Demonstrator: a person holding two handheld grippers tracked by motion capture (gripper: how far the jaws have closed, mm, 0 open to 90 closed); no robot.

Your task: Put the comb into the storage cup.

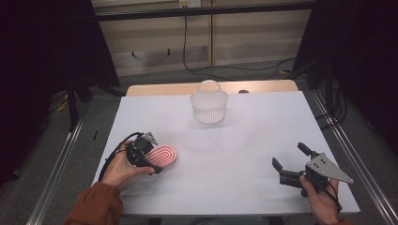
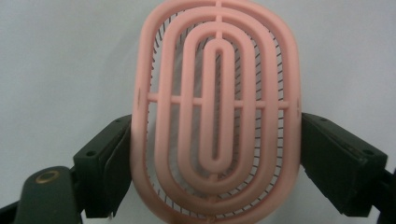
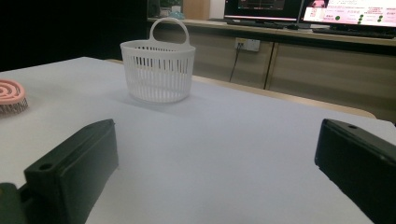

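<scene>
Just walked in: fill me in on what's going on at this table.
A person works with a tool in each hand. The left tool is clamped across the sides of a pink oval brush lying on the white table. The right tool rests open and empty. A white basket stands at the far side.

Soft, even overhead light falls on the matte white table top (image 1: 244, 154), with dark surroundings; the white slotted plastic basket (image 1: 209, 107) casts a faint shadow. In the left gripper view the oval pink plastic brush (image 2: 217, 112) looks slightly soft
</scene>
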